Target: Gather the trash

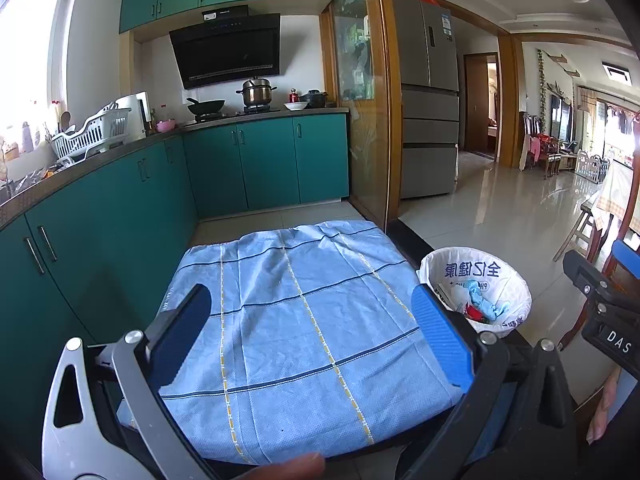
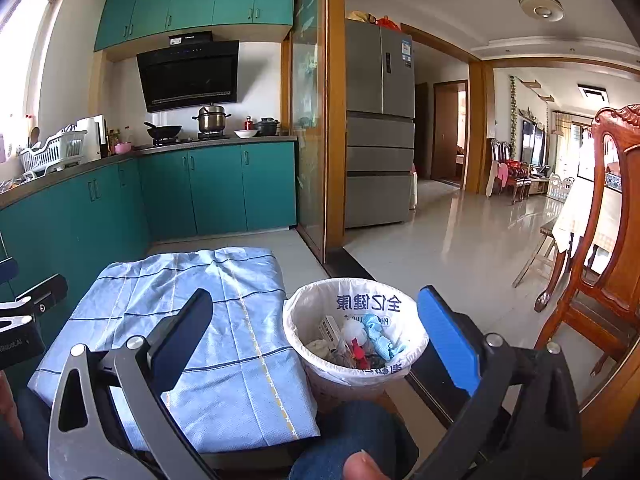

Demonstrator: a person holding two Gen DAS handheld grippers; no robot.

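I count one blue checked cloth [image 1: 304, 320], one lined trash bin [image 2: 352, 300], two grippers, left [image 1: 316, 332] and right [image 2: 320, 344], one fridge [image 2: 380, 120], one wok [image 2: 164, 131], one steel pot [image 2: 211, 118].

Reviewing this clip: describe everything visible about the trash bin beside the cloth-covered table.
The trash bin is small, round and upright on the tiled floor, close against the right edge of the table with the blue checked cloth. A white plastic liner printed with blue characters folds over its rim. It is open, with no lid in view, and partly filled: a small white box, light blue crumpled pieces, white wads and red scraps. Neither gripper touches it.
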